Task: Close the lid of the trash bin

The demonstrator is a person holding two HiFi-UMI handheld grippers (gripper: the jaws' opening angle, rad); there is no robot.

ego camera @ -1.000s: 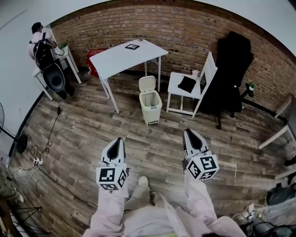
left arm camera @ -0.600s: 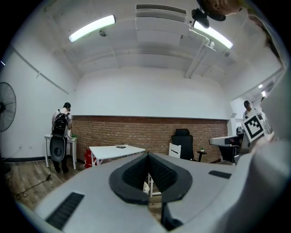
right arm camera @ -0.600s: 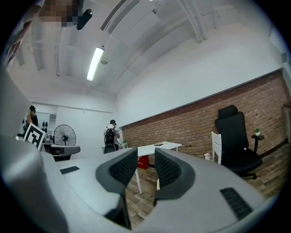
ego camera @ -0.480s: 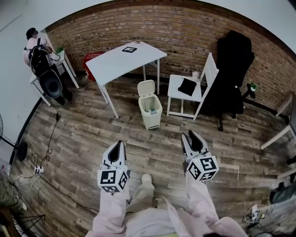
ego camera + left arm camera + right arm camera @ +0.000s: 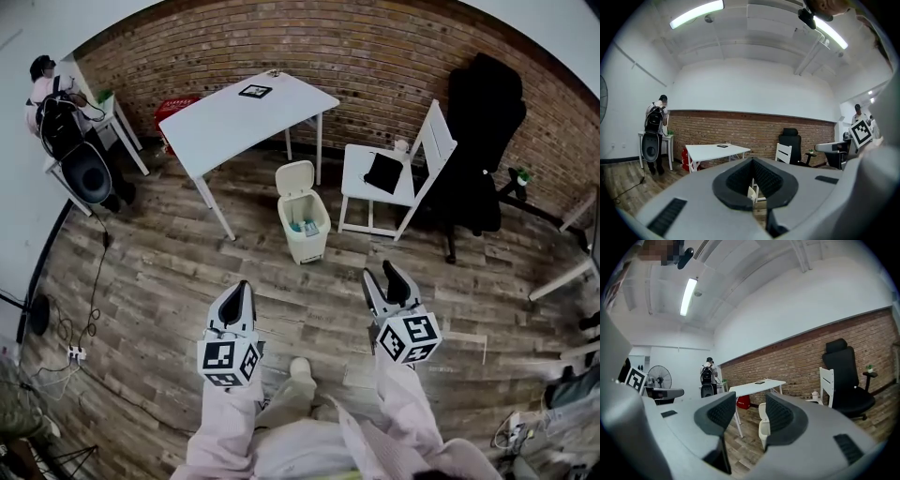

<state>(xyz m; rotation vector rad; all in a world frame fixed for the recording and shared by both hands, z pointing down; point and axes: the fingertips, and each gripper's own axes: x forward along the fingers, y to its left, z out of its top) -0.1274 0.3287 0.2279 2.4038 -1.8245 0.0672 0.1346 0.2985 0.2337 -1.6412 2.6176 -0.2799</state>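
Trash bin [image 5: 307, 239], lid [image 5: 296, 177] up, well beyond left gripper [image 5: 244, 287] and right gripper [image 5: 379, 274].

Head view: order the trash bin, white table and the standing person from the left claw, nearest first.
1. The trash bin, ahead and slightly right of the left claw.
2. The white table, beyond the bin.
3. The person, far left corner.

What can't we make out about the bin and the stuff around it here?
Contents of the trash bin: head view, too small; something bluish inside, cannot be identified.
Bin's rear wall: head view, behind the raised lid.
Bin in the left gripper view: almost all hidden by the left gripper, jaws together.
Black item on the white chair: head view, too small to name.
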